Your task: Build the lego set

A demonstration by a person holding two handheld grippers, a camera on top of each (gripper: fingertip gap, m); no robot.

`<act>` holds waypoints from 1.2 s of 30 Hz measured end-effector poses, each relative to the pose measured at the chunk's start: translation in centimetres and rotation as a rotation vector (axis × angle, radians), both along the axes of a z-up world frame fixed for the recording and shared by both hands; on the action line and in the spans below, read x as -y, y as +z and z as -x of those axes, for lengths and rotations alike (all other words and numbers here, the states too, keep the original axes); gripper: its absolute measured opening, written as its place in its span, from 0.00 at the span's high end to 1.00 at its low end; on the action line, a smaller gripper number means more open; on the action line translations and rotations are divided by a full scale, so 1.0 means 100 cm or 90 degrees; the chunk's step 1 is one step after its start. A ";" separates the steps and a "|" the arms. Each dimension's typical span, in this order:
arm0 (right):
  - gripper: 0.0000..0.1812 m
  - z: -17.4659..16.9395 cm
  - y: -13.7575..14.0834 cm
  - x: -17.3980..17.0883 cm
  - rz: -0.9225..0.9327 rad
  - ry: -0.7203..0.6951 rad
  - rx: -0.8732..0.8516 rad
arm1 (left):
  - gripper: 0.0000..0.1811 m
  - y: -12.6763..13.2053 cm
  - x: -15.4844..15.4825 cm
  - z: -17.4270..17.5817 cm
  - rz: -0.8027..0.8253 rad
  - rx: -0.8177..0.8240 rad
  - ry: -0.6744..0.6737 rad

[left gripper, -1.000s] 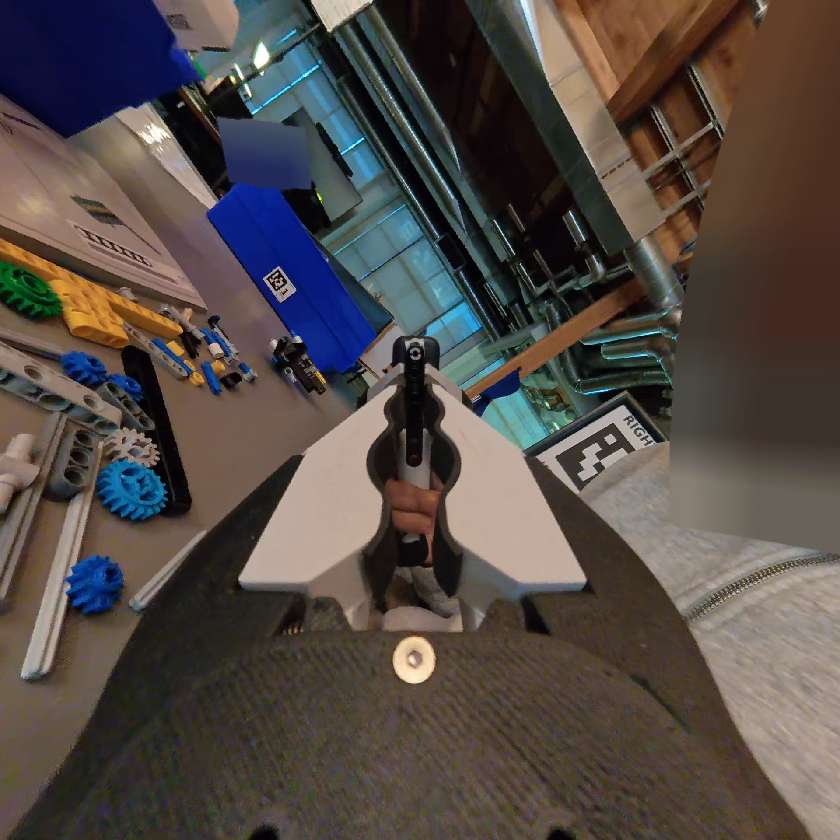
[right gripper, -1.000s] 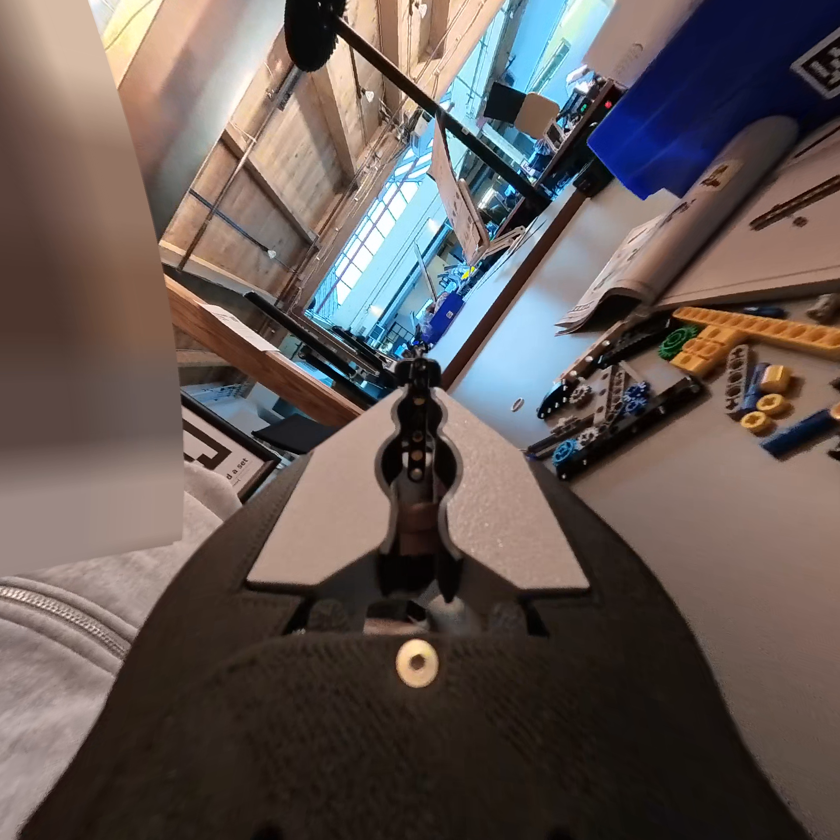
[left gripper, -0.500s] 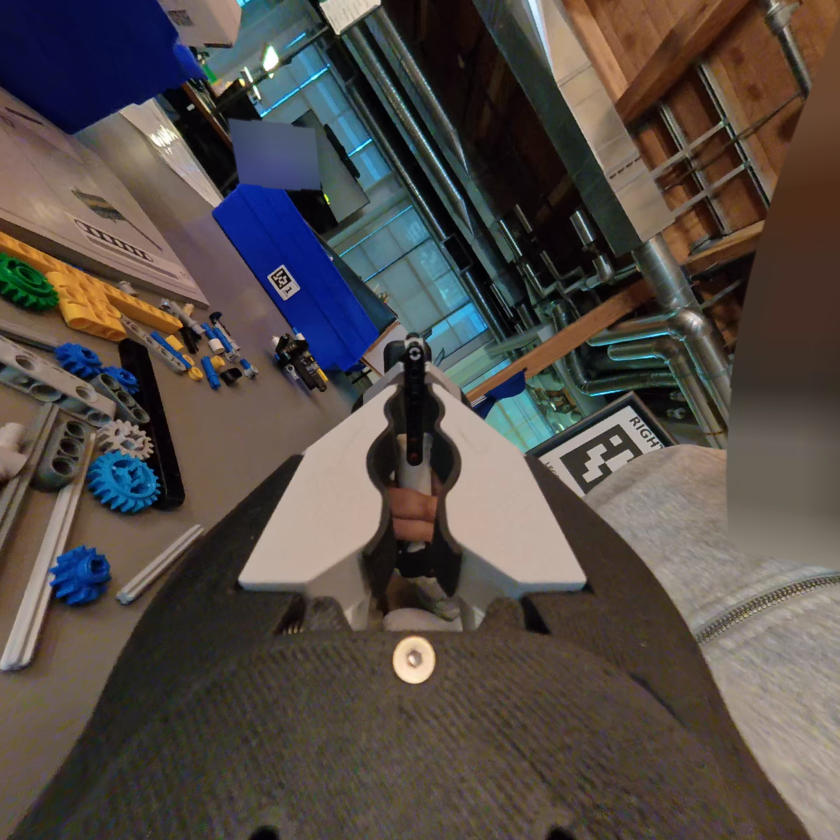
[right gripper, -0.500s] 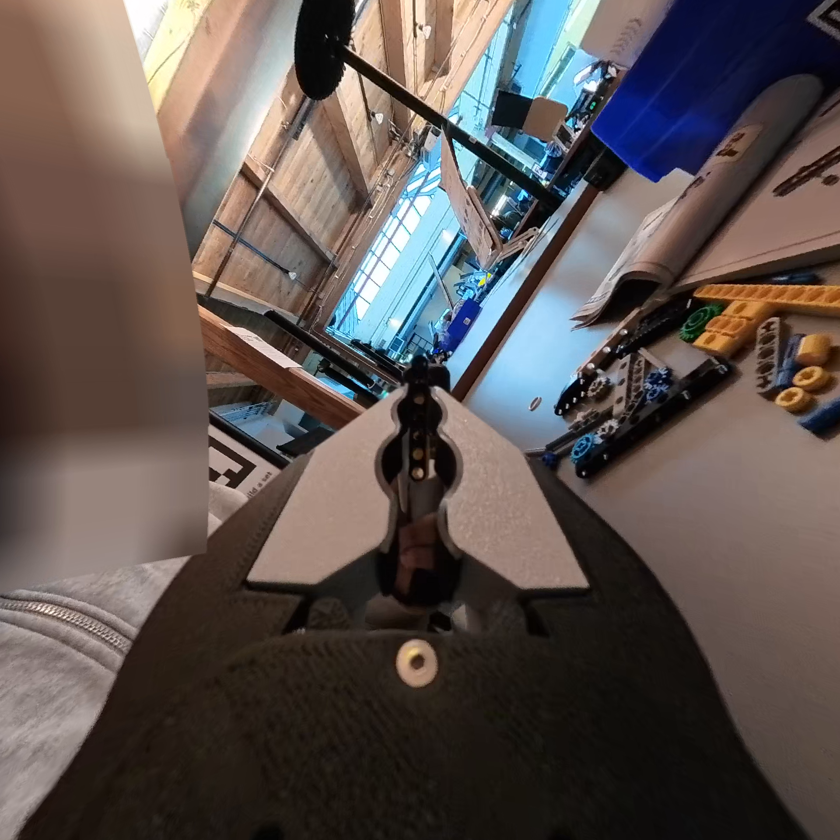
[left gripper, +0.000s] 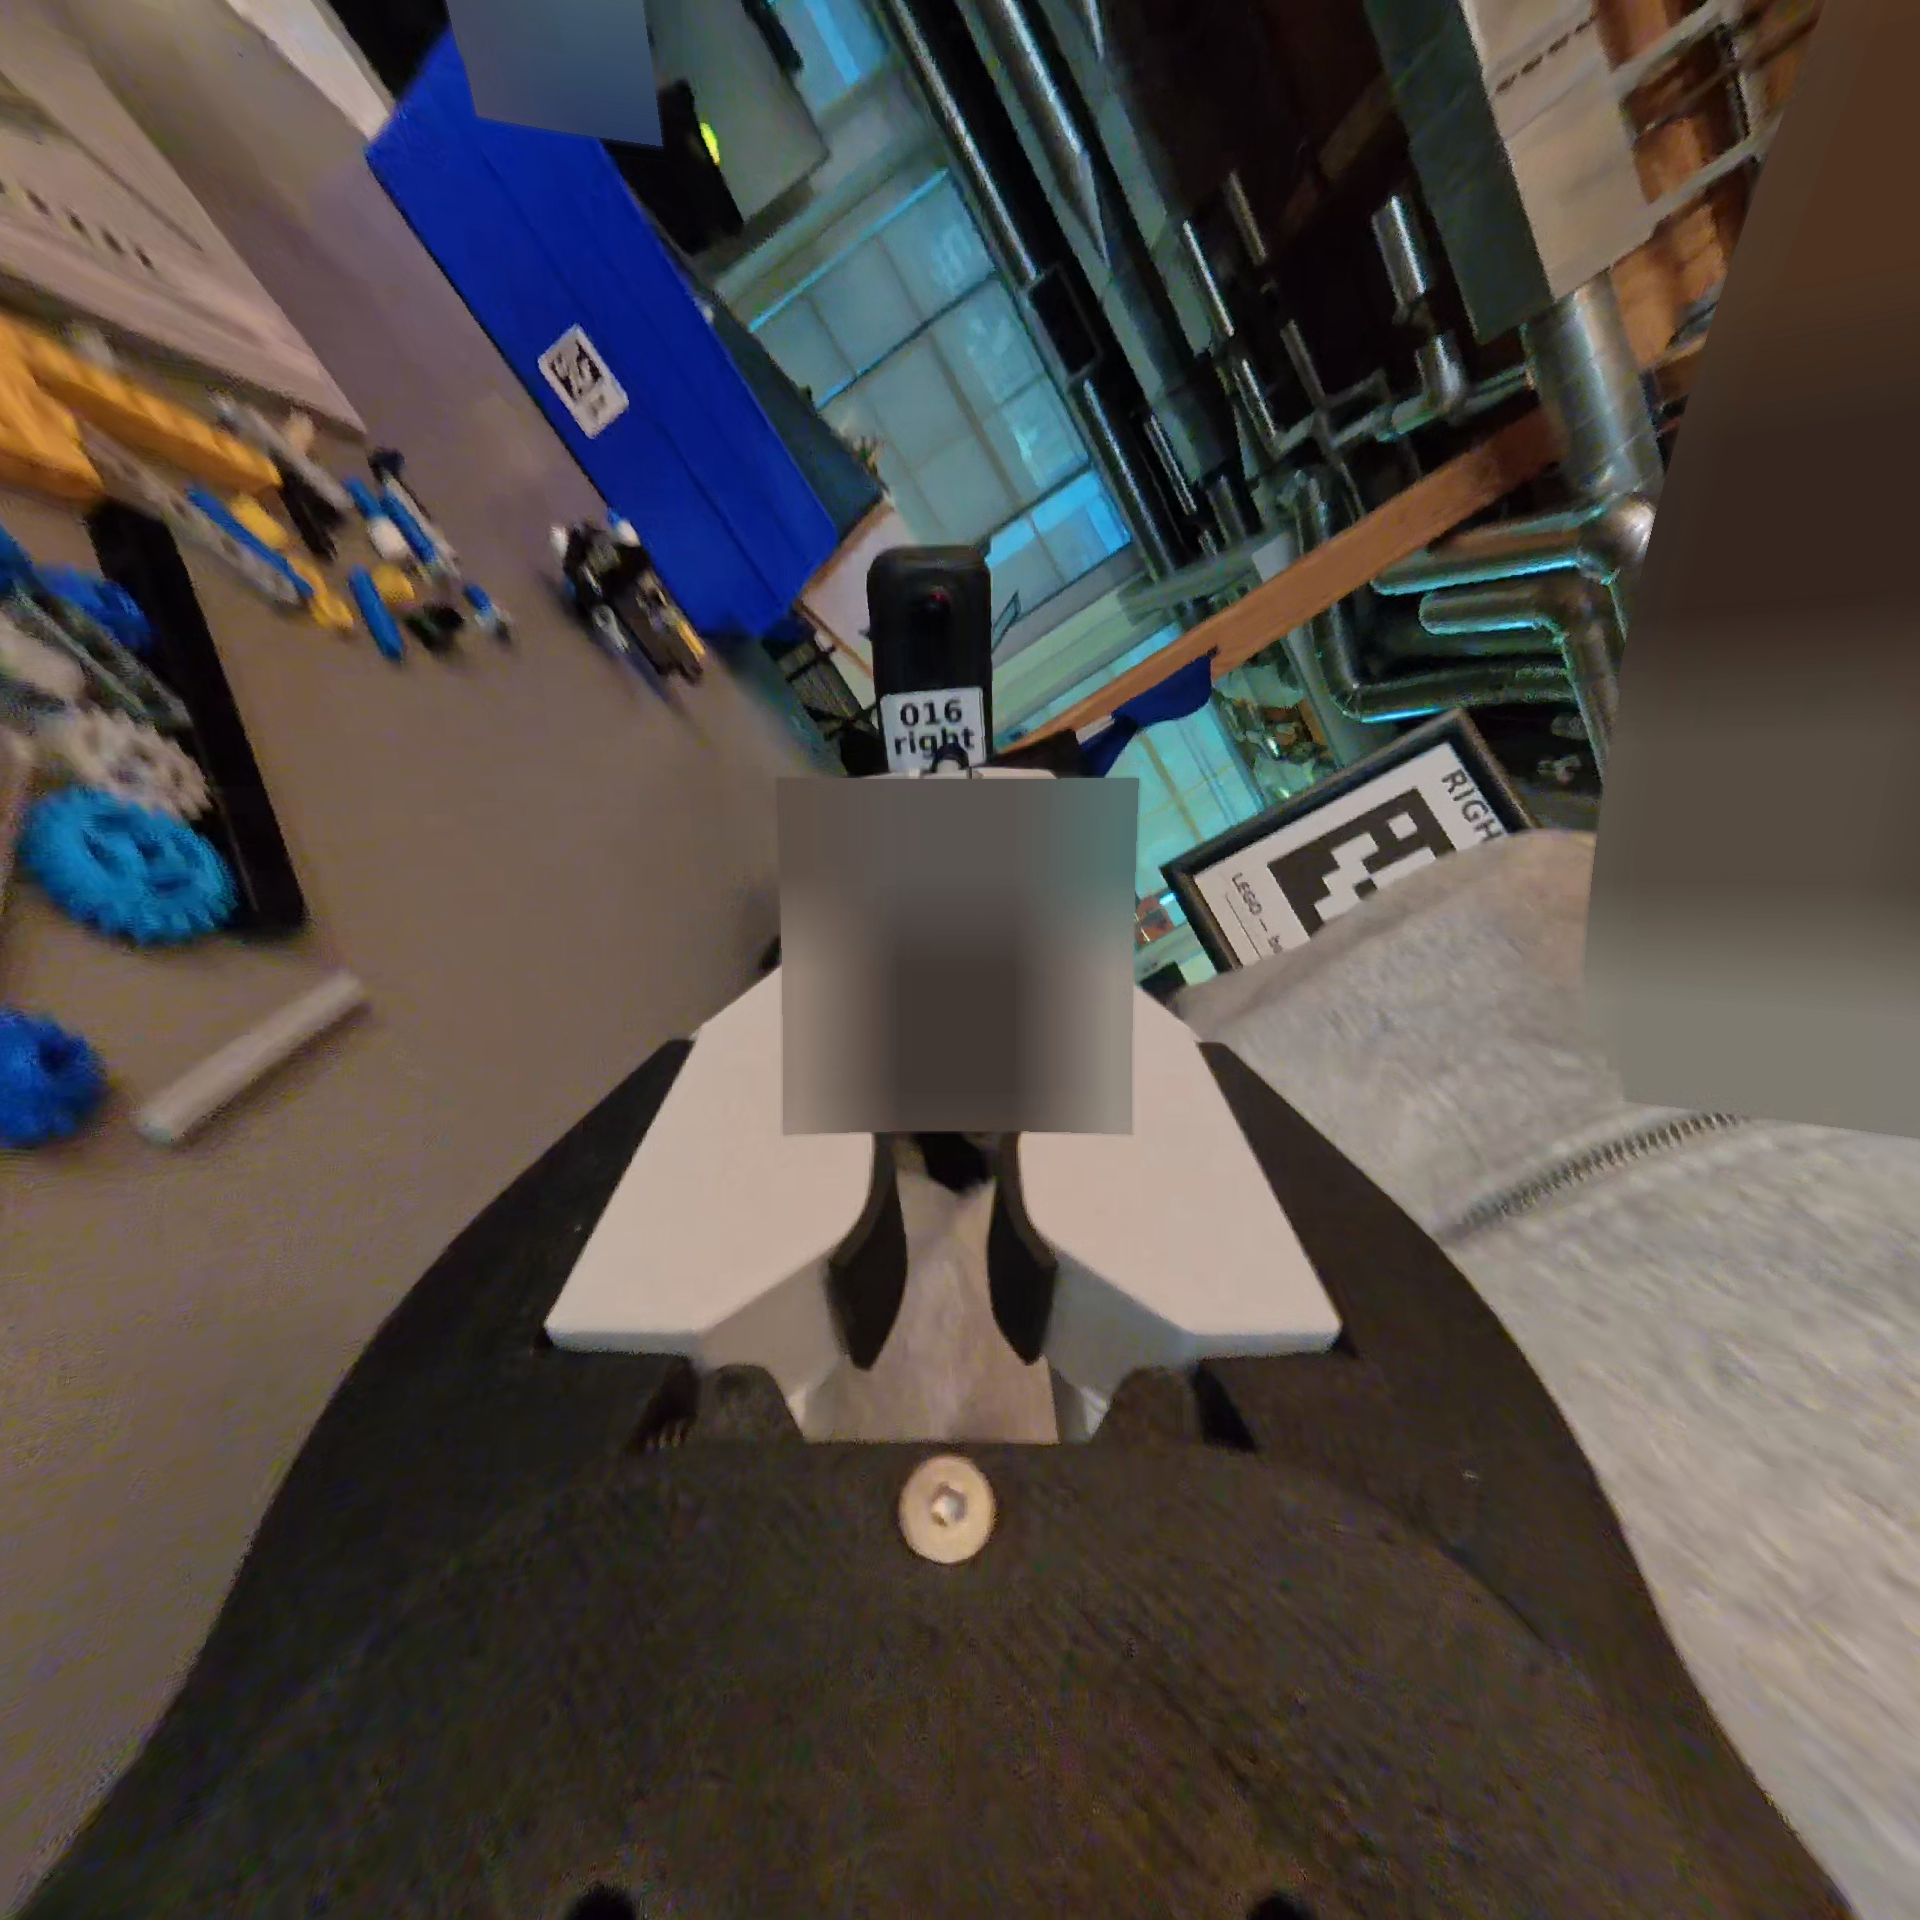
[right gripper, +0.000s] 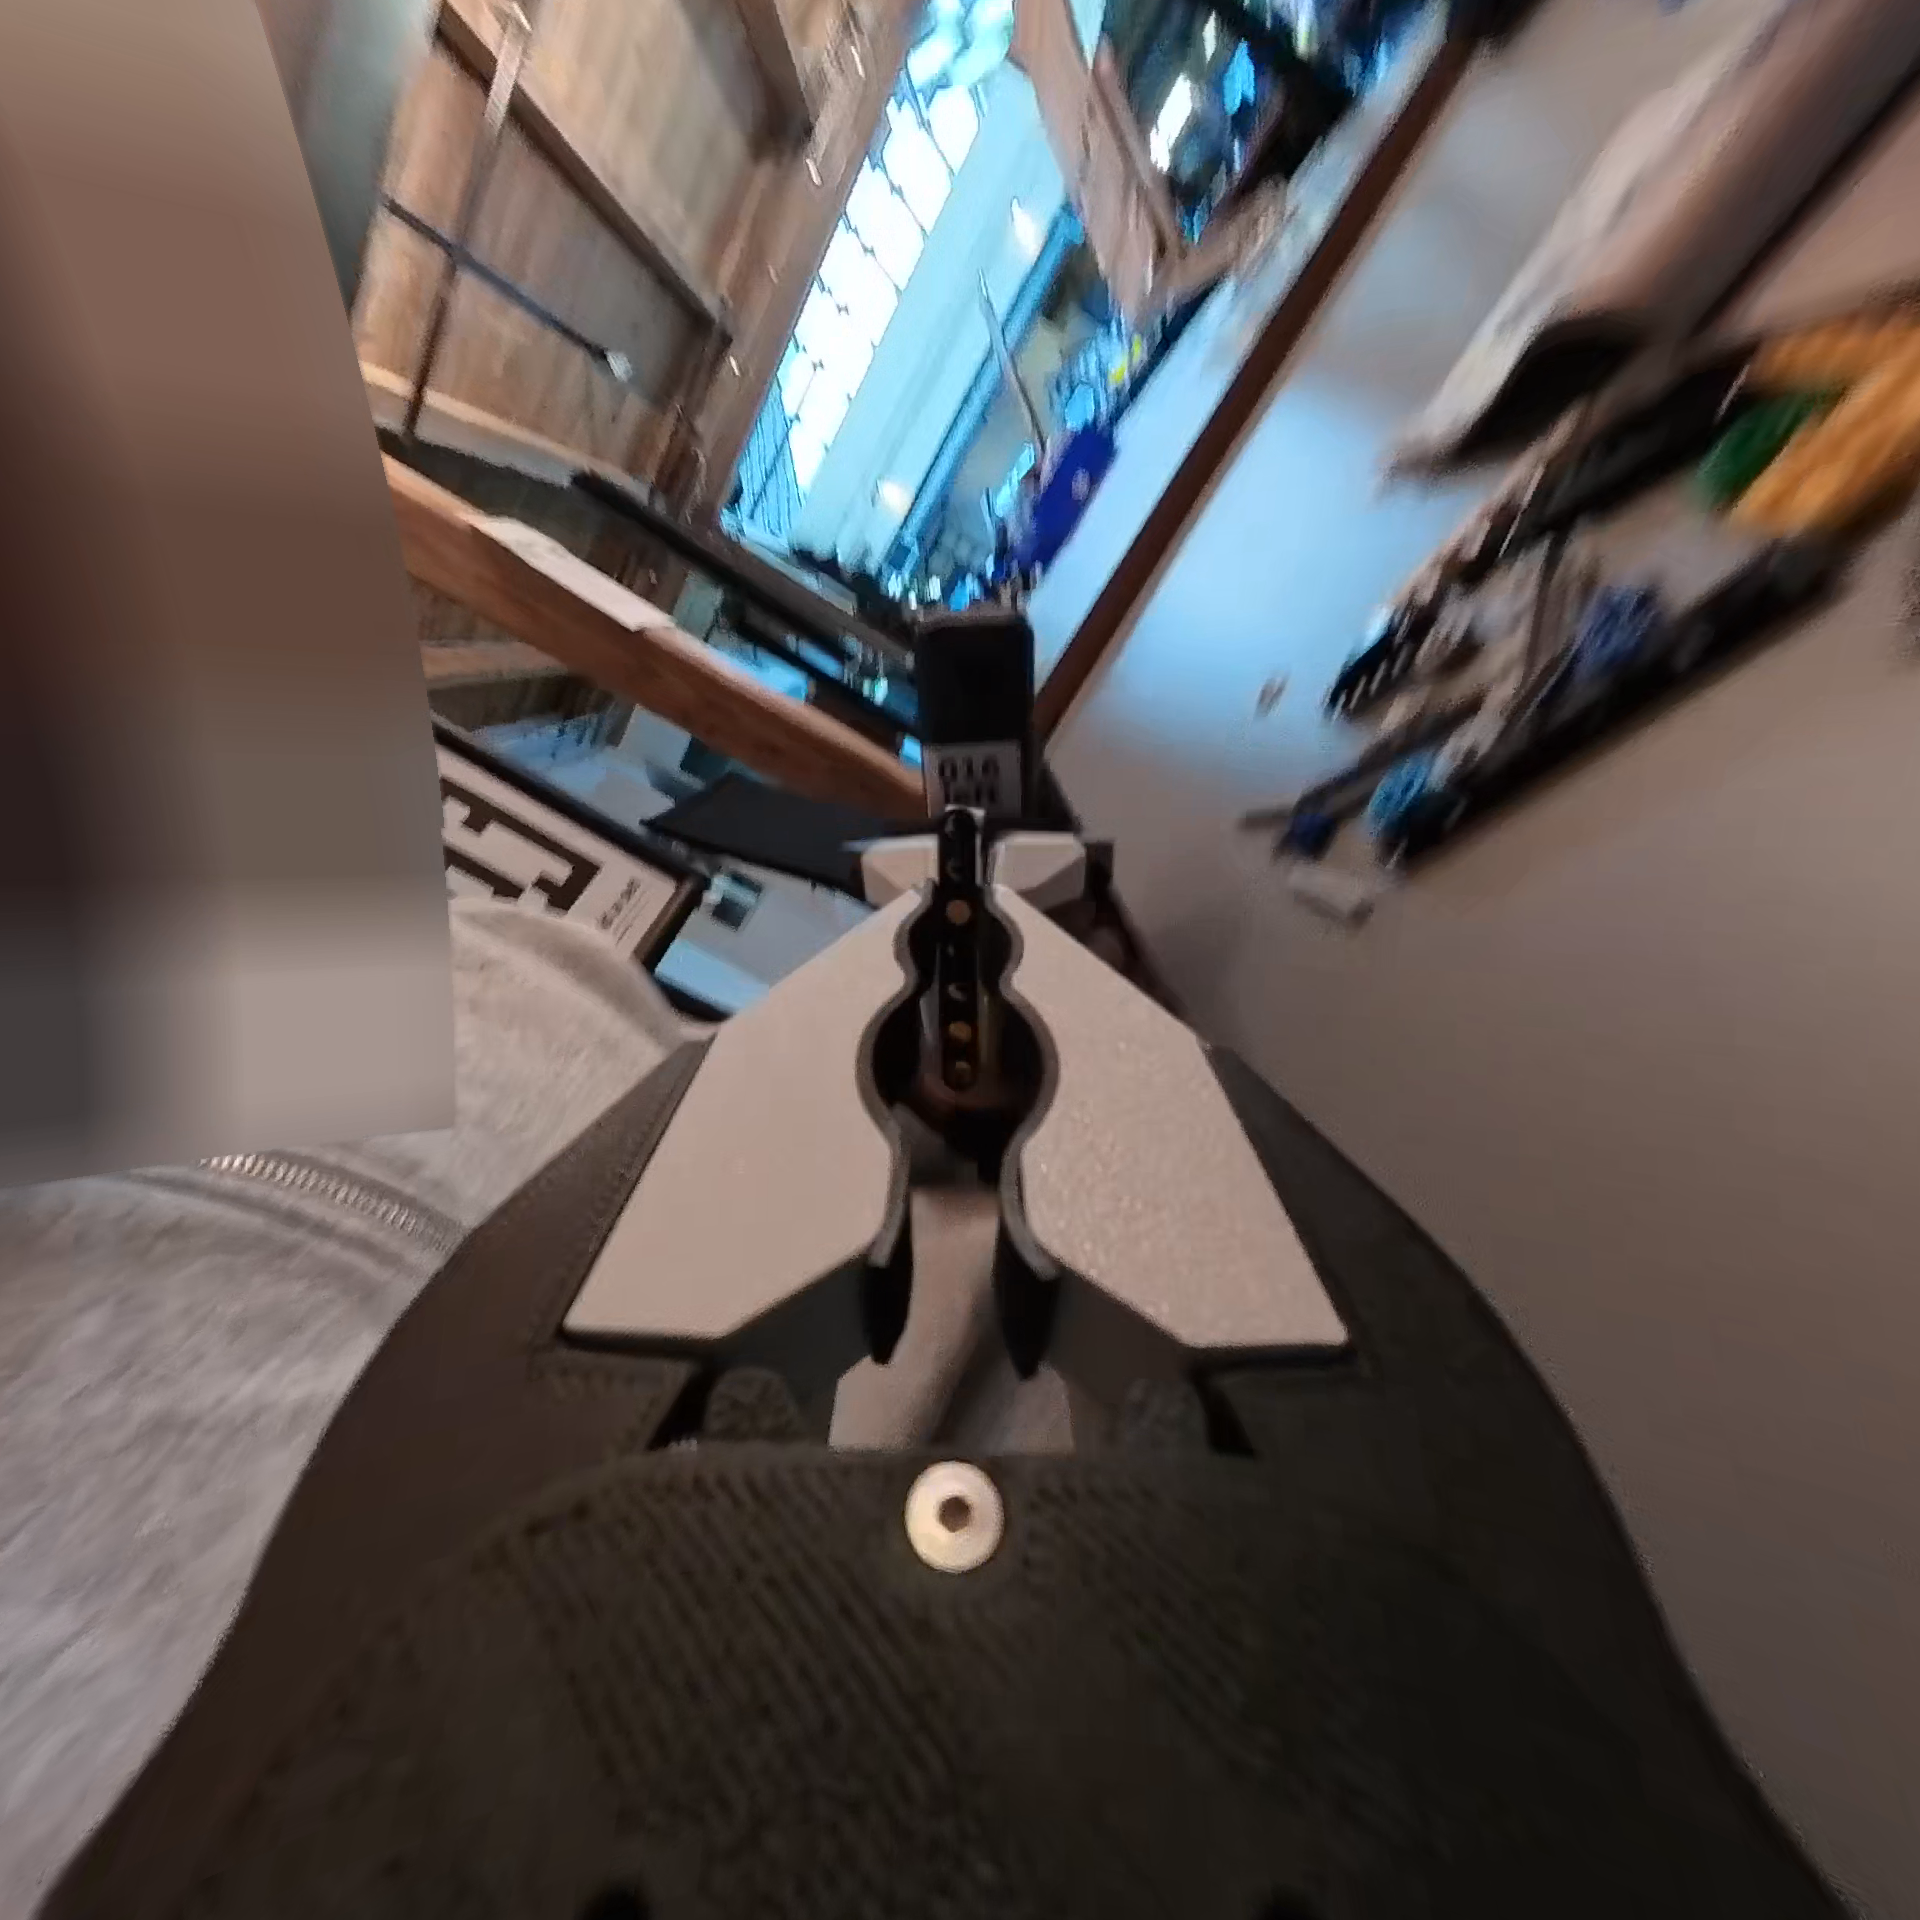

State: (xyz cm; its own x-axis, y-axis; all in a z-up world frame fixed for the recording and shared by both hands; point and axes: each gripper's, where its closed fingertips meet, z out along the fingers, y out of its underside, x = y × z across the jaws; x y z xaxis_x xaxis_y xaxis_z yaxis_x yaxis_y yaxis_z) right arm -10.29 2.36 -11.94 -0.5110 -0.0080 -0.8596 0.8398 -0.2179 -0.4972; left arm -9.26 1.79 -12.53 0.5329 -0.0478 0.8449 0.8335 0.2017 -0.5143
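My left gripper (left gripper: 951, 792) points at the right gripper's black camera (left gripper: 928, 623), close ahead. A mosaic patch hides its tips, but the finger roots stand close together, as when it held a black lego piece. My right gripper (right gripper: 958, 896) is shut on a thin black beam with holes (right gripper: 958, 925). The beam's tip reaches between the left gripper's white fingers (right gripper: 902, 862). Both grippers are held in the air beside the grey table (left gripper: 499, 935), tip to tip.
Loose lego parts lie on the table: a blue gear (left gripper: 125, 862), a long black beam (left gripper: 197, 727), yellow beams (left gripper: 114, 426), blurred in the right wrist view (right gripper: 1558, 644). A blue bin (left gripper: 623, 364) stands behind. A grey sleeve (left gripper: 1558, 1299) and a framed marker sign (left gripper: 1351, 862) are close.
Both grippers have swung toward each other and closed in. Each now shows the other's camera straight ahead. The table parts have slid sideways and blurred.
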 end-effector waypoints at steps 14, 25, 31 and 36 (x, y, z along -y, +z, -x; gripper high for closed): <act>0.97 -0.051 -0.020 -0.003 -0.060 0.053 0.056 | 0.97 -0.016 -0.003 -0.046 0.042 0.055 -0.068; 0.97 -0.050 -0.027 -0.014 -0.094 0.081 0.043 | 0.97 -0.024 -0.014 -0.044 0.075 0.042 -0.123; 0.97 -0.046 -0.029 -0.016 -0.097 0.093 0.056 | 0.97 -0.024 -0.017 -0.037 0.053 0.052 -0.092; 0.97 -0.042 -0.029 -0.017 -0.104 0.108 0.053 | 0.97 -0.024 -0.019 -0.033 0.047 0.056 -0.088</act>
